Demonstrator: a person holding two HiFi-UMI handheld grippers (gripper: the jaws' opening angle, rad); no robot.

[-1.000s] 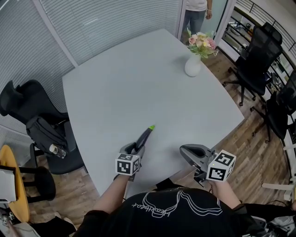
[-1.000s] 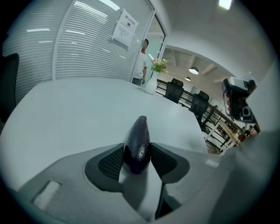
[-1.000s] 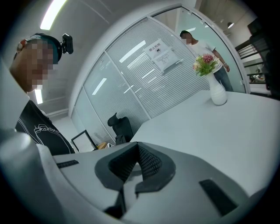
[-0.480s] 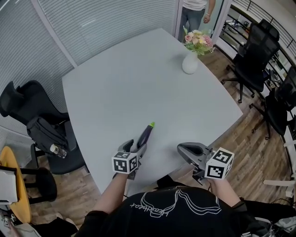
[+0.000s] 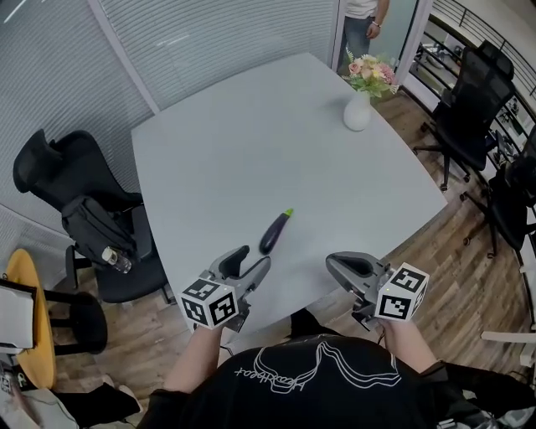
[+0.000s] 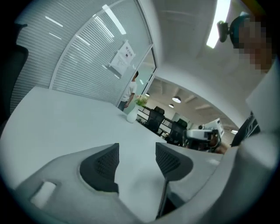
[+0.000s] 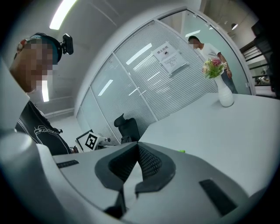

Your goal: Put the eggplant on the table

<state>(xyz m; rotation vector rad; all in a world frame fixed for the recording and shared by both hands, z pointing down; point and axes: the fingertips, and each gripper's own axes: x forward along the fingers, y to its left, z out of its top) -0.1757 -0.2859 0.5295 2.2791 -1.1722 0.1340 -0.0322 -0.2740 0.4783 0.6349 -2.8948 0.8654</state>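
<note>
The dark purple eggplant point(image 5: 274, 234) with its green stem lies on the white table point(image 5: 251, 142) near the front edge, nothing touching it. My left gripper point(image 5: 251, 261) hovers just behind it, raised off the table. Its jaws stand wide and are closing a little, with only bare tabletop showing between the pads point(image 6: 105, 164) in the left gripper view. My right gripper point(image 5: 333, 262) is shut and empty, to the right of the eggplant at the table's edge. In the right gripper view its pads point(image 7: 148, 162) meet, and the green stem tip point(image 7: 180, 151) peeks over them.
A white vase of flowers point(image 5: 358, 111) stands at the table's far right corner. Black office chairs sit at the left point(image 5: 79, 197) and right point(image 5: 469, 96). A person point(image 5: 365, 15) stands beyond the table by the door. A yellow stool point(image 5: 29, 323) is at lower left.
The left gripper opened off the eggplant, rose and drew back towards me. The eggplant stays lying on the table. The right gripper shifted slightly.
</note>
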